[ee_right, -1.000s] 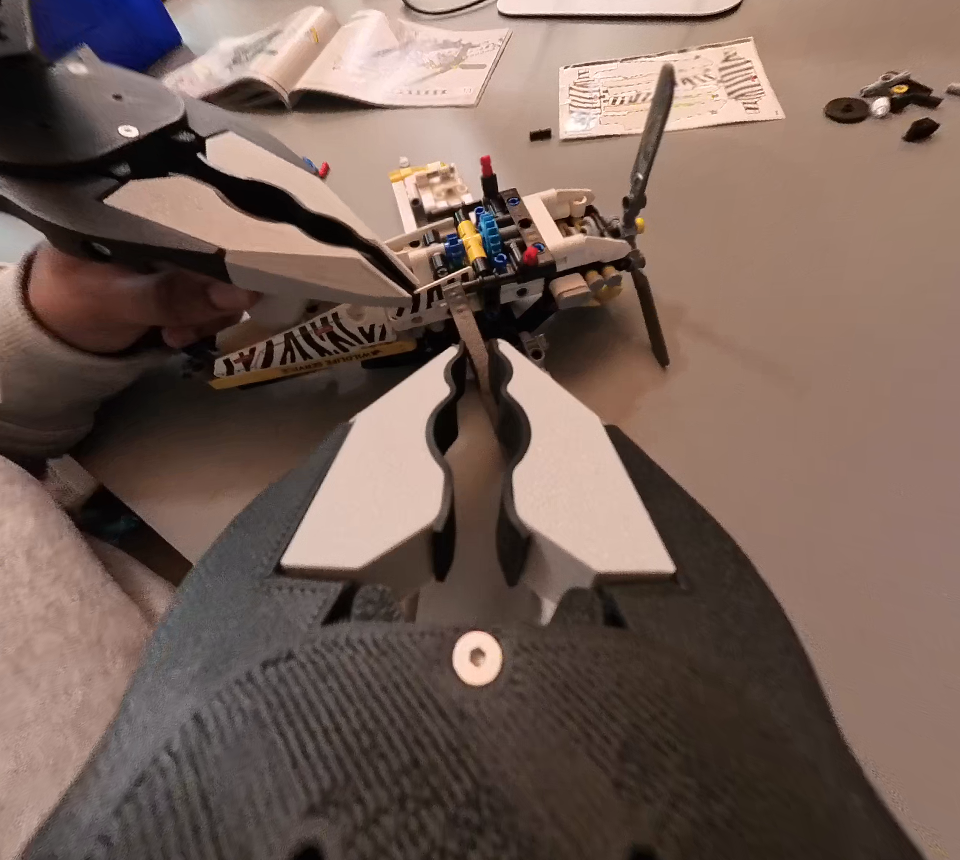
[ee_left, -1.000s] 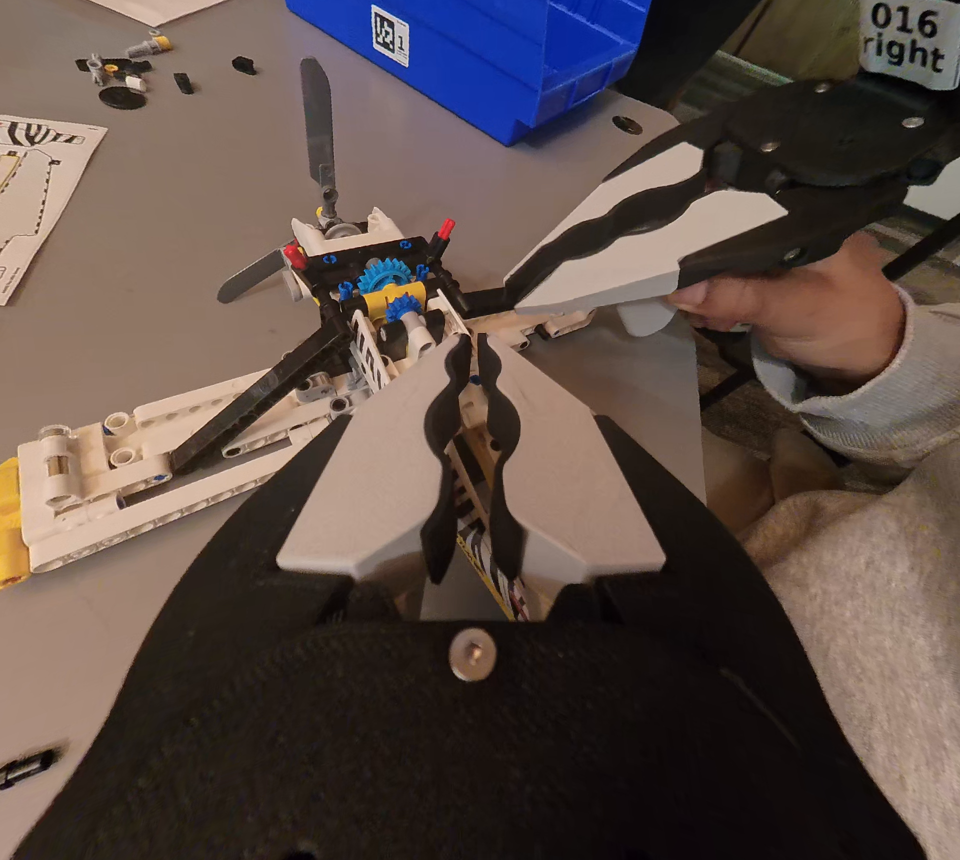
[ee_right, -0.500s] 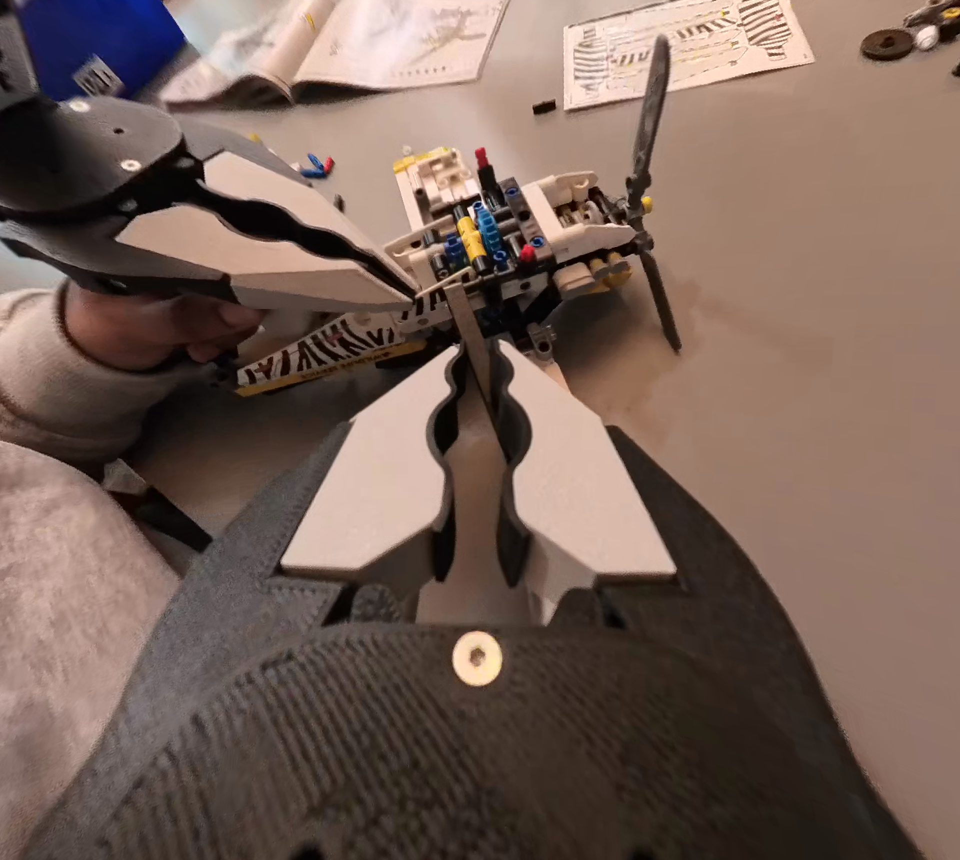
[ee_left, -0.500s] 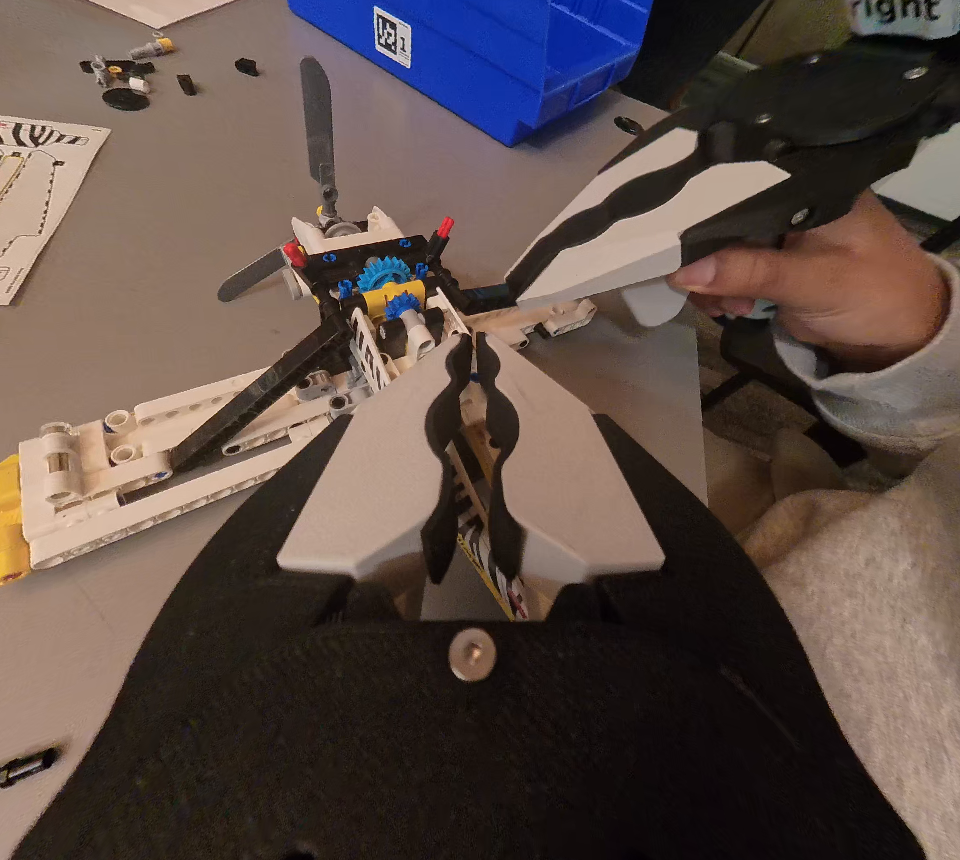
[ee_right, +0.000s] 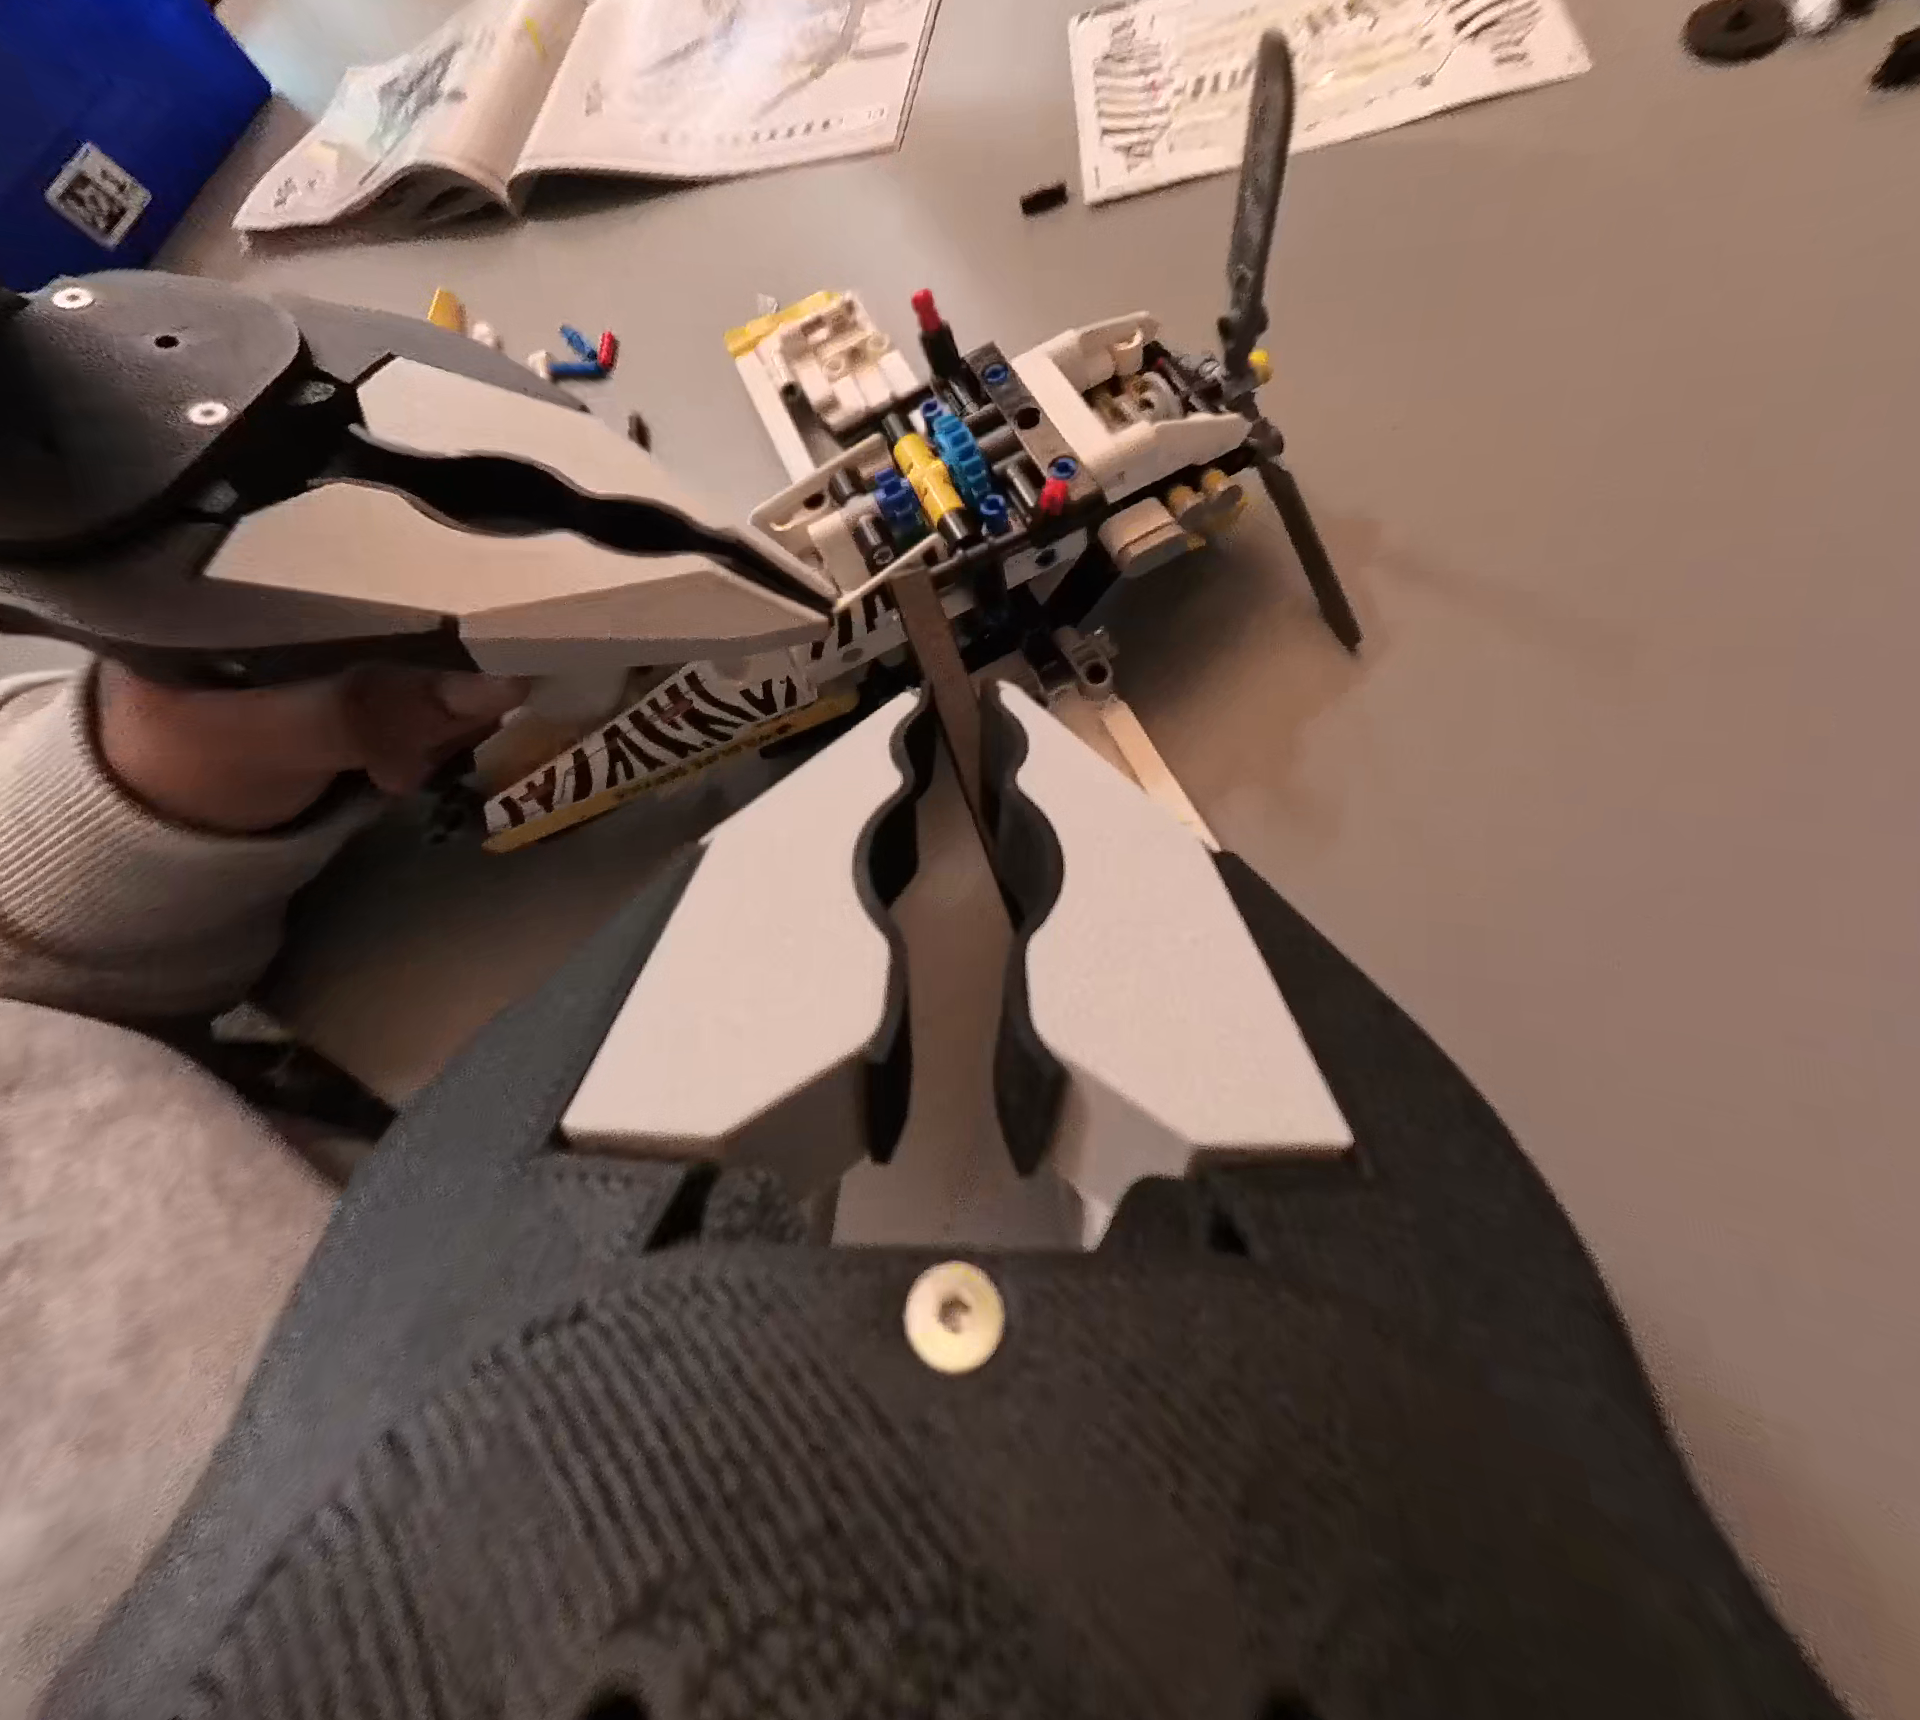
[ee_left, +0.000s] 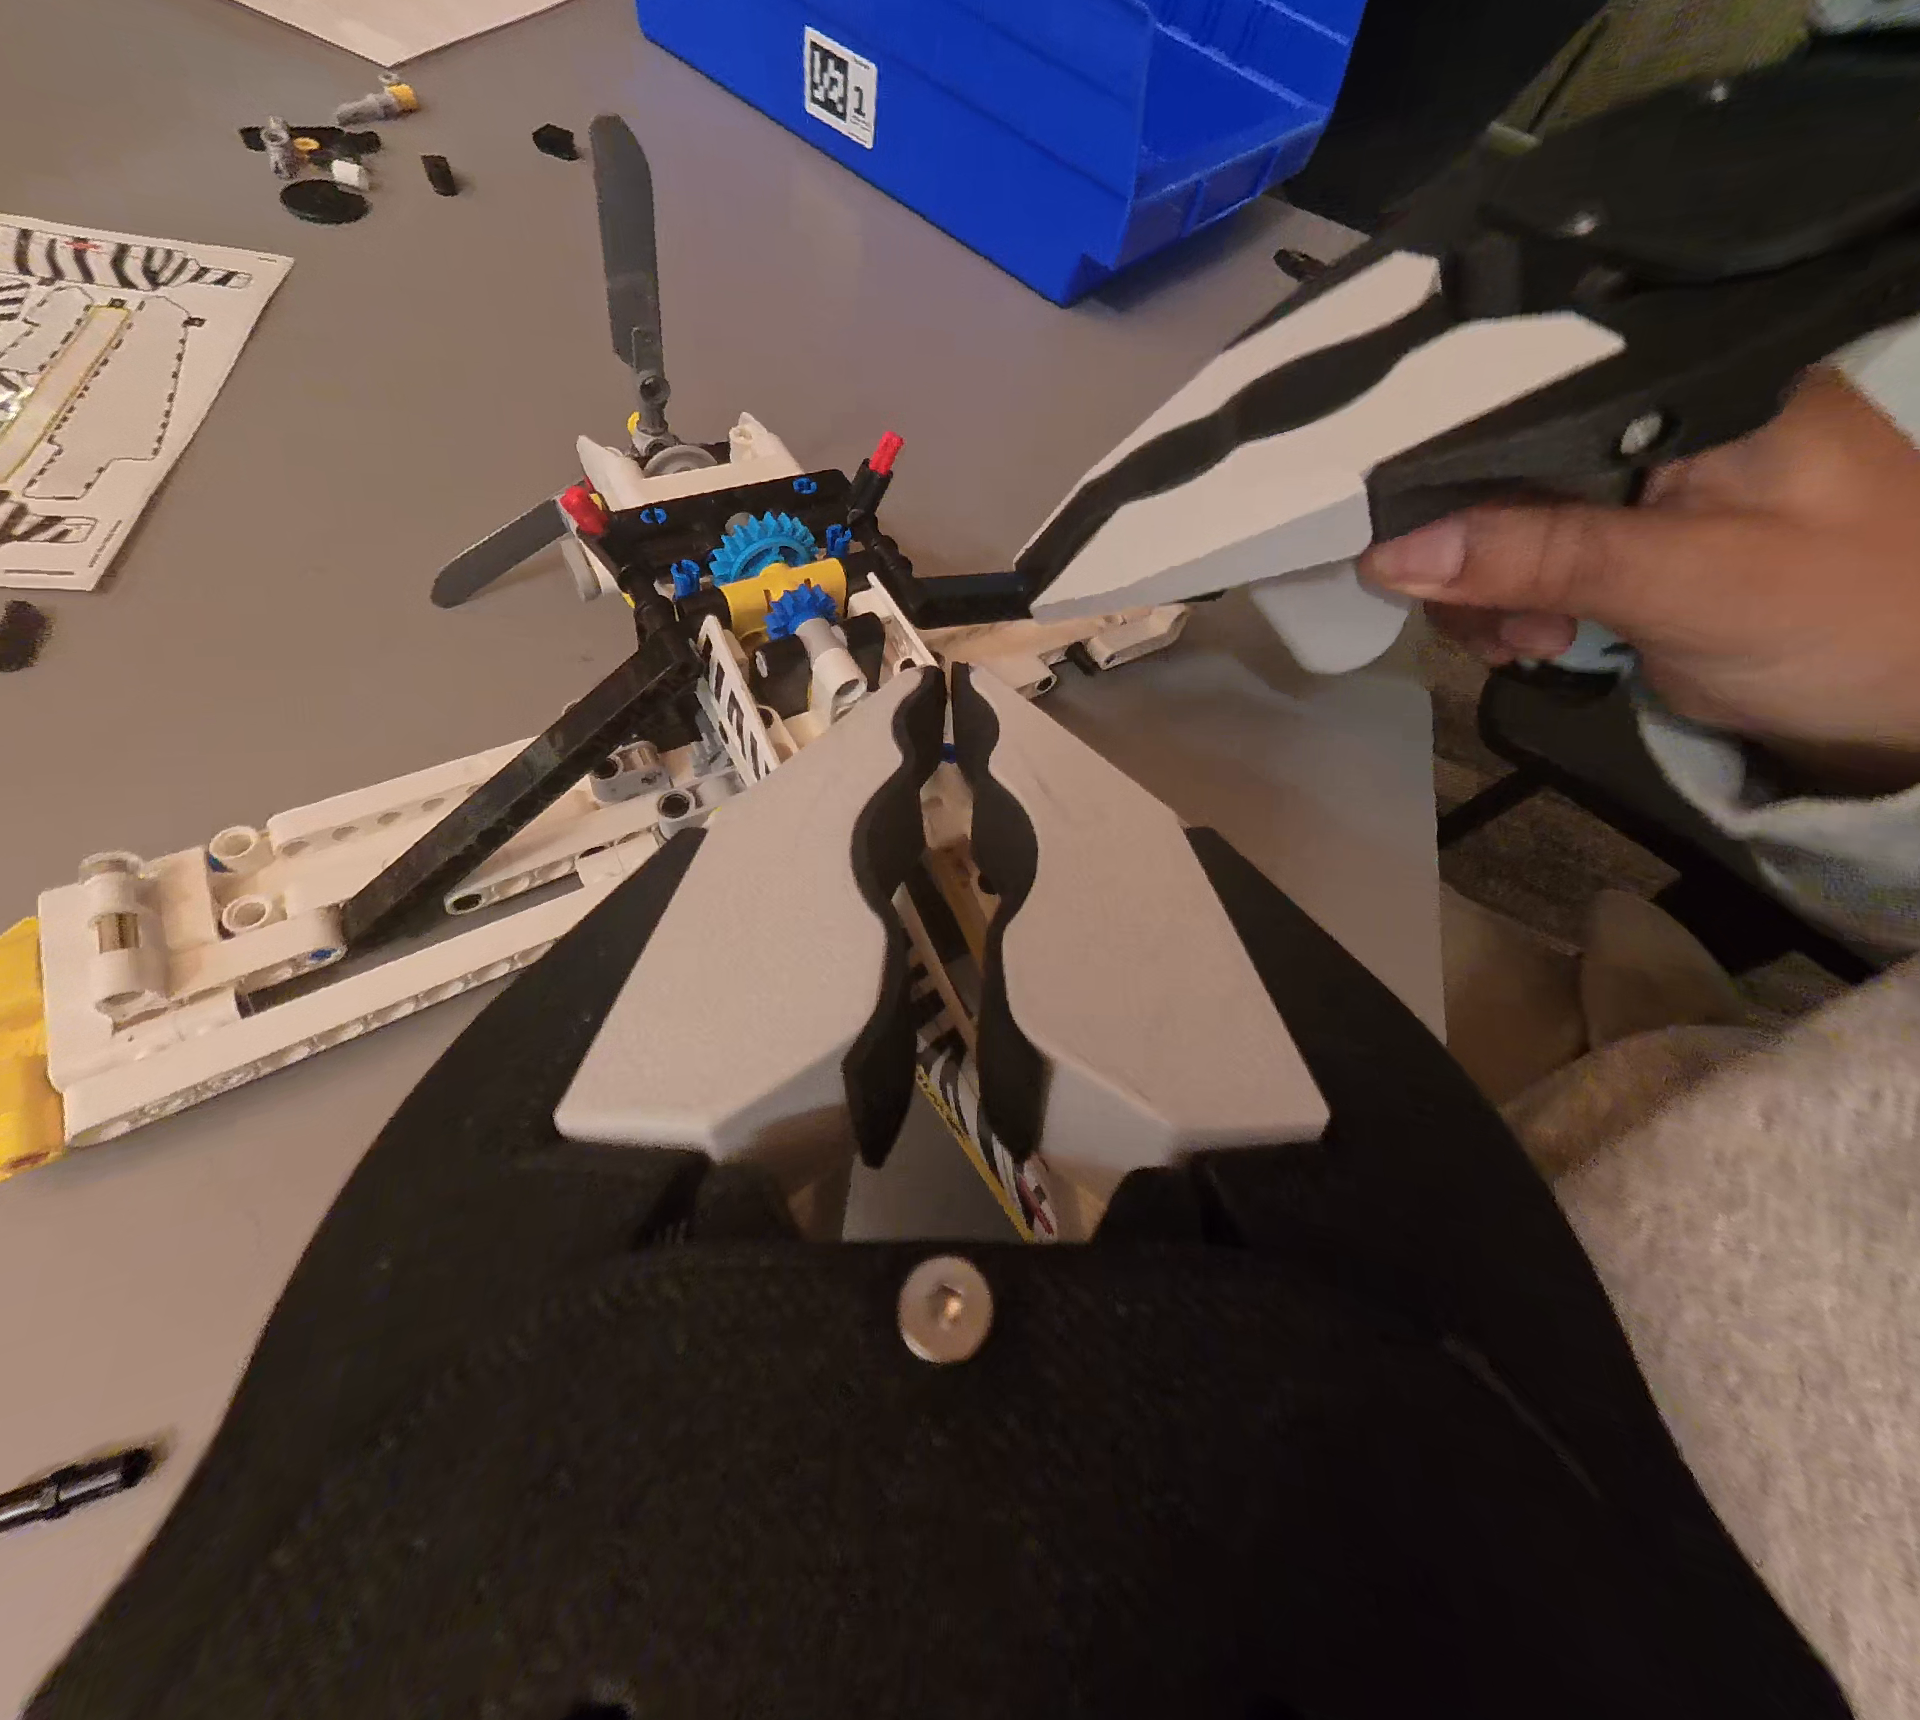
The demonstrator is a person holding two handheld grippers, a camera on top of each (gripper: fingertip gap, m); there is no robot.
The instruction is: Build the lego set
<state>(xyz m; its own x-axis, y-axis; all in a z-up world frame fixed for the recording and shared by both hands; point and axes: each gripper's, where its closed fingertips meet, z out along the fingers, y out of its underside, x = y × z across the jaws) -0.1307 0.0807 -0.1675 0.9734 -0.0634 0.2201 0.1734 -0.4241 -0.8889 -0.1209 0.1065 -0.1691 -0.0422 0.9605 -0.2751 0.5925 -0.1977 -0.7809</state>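
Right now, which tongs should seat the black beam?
Right tongs: they're shut on the black beam. Left tongs are clamped on the plane model, steadying it.

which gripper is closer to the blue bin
Right. In the left wrist view the right gripper reaches in just in front of the blue bin's near corner, while the left gripper sits farther back, with the lego plane between it and the bin.

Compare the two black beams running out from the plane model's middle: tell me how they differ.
The left black beam lies low along the white wing, free of any grip; the right black beam sits between the fingers of the right hand-held gripper. The left one shows nearly whole; the right one is partly hidden. Both are long, black and meet the plane model.
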